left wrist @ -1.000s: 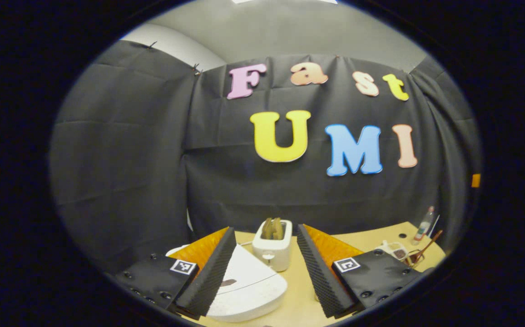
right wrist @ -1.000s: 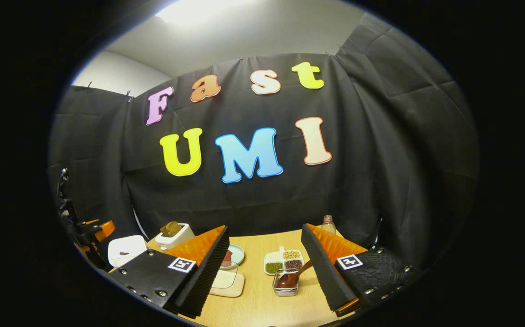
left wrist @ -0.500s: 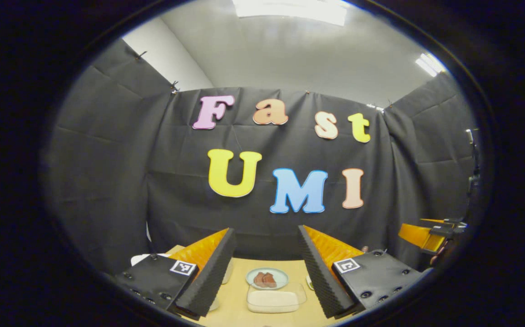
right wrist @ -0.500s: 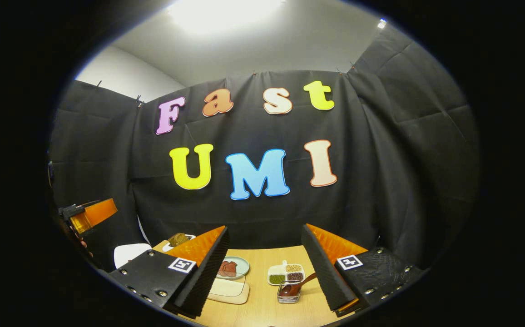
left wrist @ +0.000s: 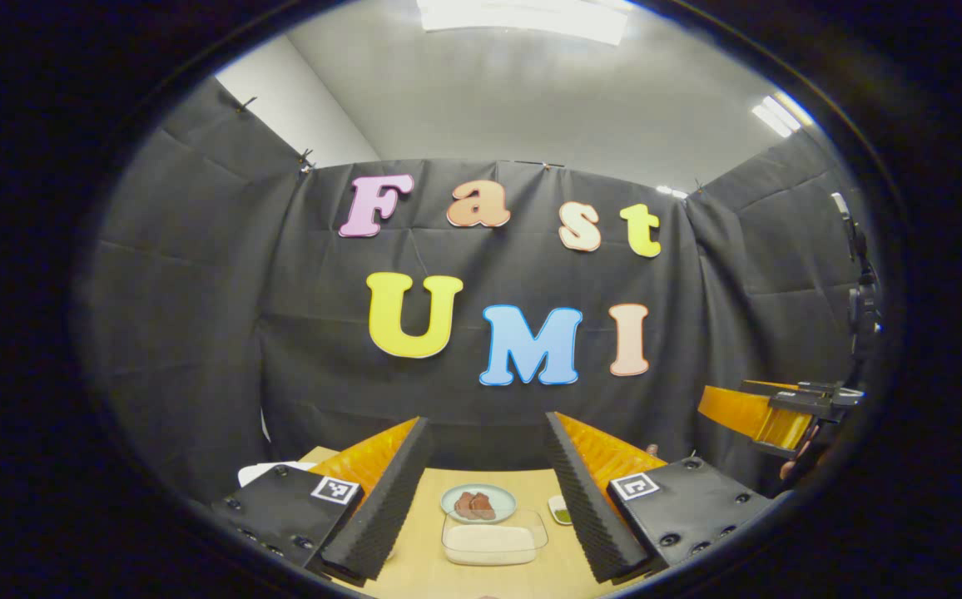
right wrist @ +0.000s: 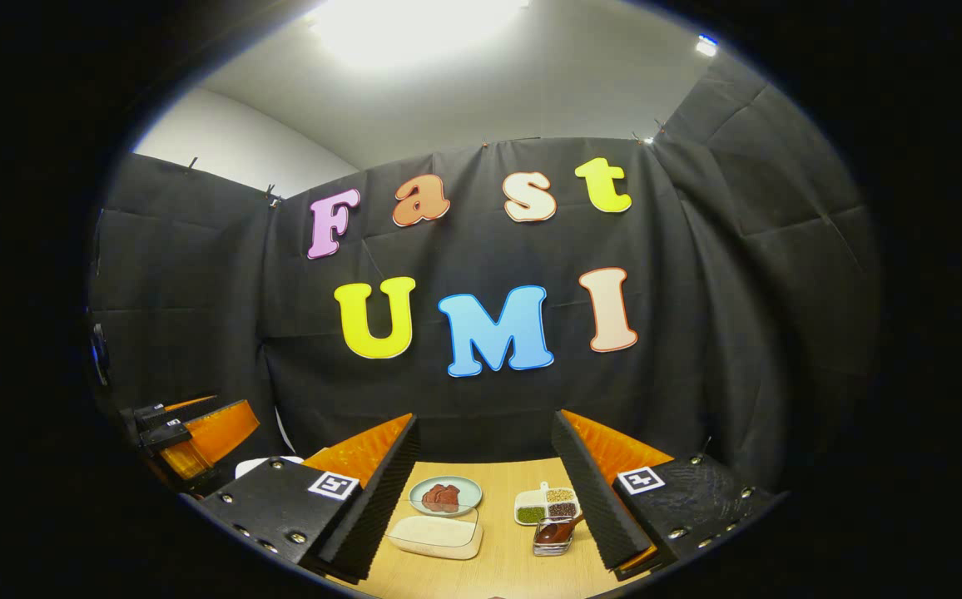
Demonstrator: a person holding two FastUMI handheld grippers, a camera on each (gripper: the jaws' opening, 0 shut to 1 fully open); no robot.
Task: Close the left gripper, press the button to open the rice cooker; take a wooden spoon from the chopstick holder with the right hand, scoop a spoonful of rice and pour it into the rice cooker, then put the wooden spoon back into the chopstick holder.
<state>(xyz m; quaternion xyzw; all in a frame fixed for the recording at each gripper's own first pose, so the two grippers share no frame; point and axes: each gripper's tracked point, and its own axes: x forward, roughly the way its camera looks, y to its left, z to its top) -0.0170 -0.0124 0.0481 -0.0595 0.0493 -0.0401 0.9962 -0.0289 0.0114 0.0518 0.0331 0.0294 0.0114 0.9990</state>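
Both grippers hang above a light wooden table [right wrist: 498,566] with fingers spread and nothing between them.

In the left gripper view, the left gripper [left wrist: 485,507] frames, nearest, a clear container of white rice [left wrist: 493,542] at 6 o'clock, and just beyond it a pale green plate of reddish-brown food [left wrist: 478,503]. A small part of a white divided dish [left wrist: 560,514] peeks out beside the finger toward 5 o'clock. A white edge at 8 o'clock, behind the other finger, may be the rice cooker [left wrist: 258,472]; too little shows to be sure whether its lid is up. At 3 o'clock the other gripper floats well off the table.

In the right gripper view, the right gripper [right wrist: 489,516] stands released over the same spread: the rice container [right wrist: 436,536] nearest, toward 7 o'clock; the wire chopstick holder [right wrist: 553,538] at 5 o'clock, the wooden spoon [right wrist: 562,527] leaning inside it; behind them the plate [right wrist: 445,496] and the divided dish of mixed beans [right wrist: 546,504]. A sliver of the white cooker [right wrist: 258,466] shows at 8 o'clock, beneath the far left gripper [right wrist: 190,433].
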